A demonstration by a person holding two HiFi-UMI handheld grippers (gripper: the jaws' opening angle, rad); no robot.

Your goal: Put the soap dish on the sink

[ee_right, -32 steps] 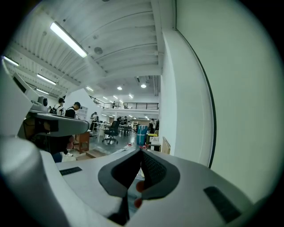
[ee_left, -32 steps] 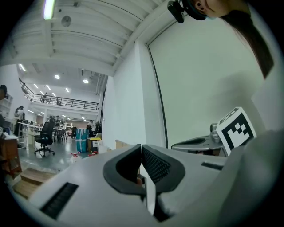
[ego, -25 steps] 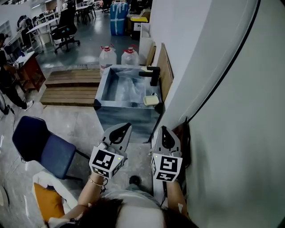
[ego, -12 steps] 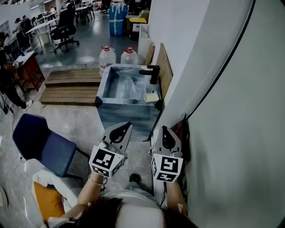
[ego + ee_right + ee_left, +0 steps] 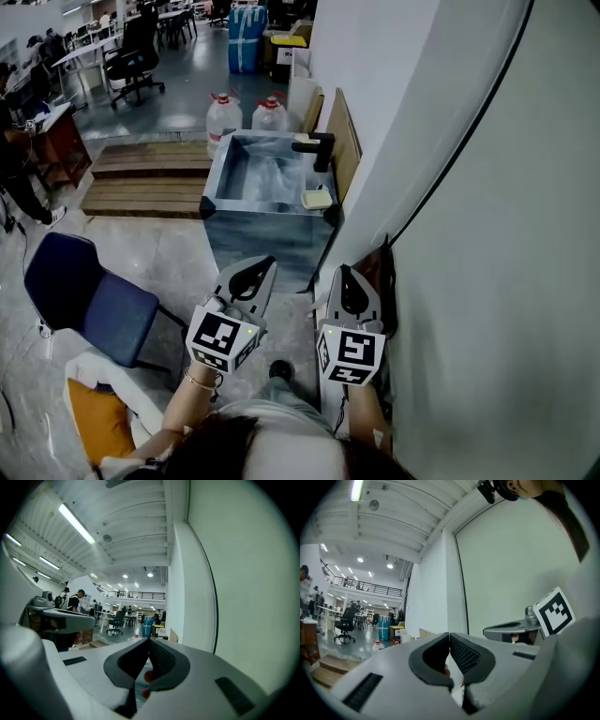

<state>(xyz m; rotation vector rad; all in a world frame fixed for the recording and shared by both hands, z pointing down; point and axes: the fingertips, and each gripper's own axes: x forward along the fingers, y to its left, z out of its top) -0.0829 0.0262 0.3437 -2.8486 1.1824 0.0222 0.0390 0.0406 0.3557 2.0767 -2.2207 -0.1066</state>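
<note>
A pale yellow soap dish [image 5: 317, 199] rests on the near right corner of a steel sink [image 5: 217, 202], a metal box standing on the floor against the white wall; a black tap [image 5: 318, 150] stands behind it. My left gripper [image 5: 268, 262] and right gripper [image 5: 343, 270] hang side by side well short of the sink, both pointing toward it. The jaws of each are closed tip to tip with nothing between them, as the left gripper view [image 5: 449, 635] and the right gripper view [image 5: 149, 641] show.
A blue chair [image 5: 82, 299] stands at my left. Wooden pallets [image 5: 145, 178] lie left of the sink, with two water jugs [image 5: 246, 117] behind it. A wooden board [image 5: 343, 141] leans on the wall at the right. Office chairs and desks fill the far room.
The view has crept slightly forward toward the sink; both grippers keep the same pose, shut.
</note>
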